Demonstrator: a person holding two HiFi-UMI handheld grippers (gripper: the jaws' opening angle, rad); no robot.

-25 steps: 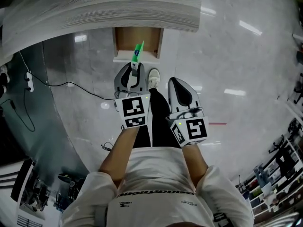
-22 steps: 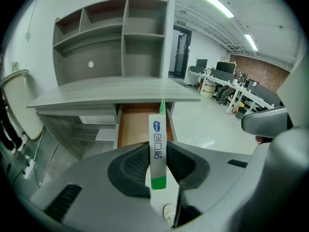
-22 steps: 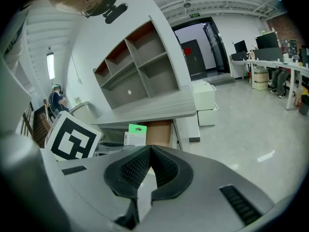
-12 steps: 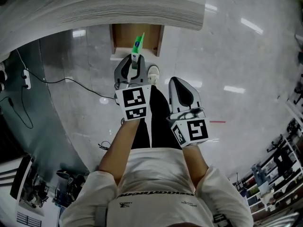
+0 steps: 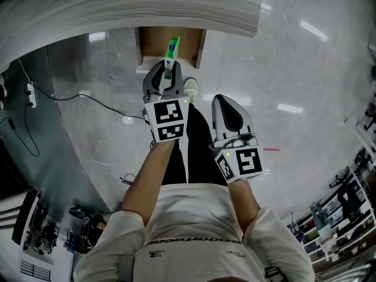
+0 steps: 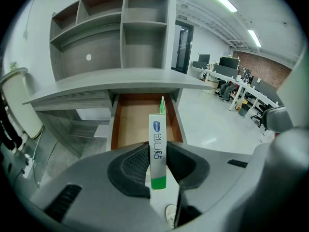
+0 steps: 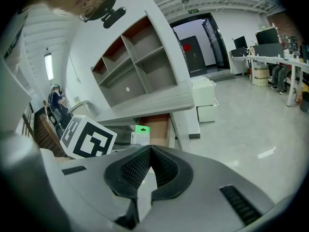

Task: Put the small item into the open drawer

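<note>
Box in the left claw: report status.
Left claw shut on green-and-white box, held upright. Right claw shut, empty. Box lined up with open drawer, not released. Nothing in the way.

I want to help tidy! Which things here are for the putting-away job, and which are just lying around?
For the job: green-and-white box, left gripper holding it, open drawer.
Just lying about: floor cable, power strip, shelves above.

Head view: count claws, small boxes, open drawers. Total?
Claws: 2 (left claw, right claw)
Green-and-white box: 1, in the left claw
Open drawer: 1
Total: 4
</note>
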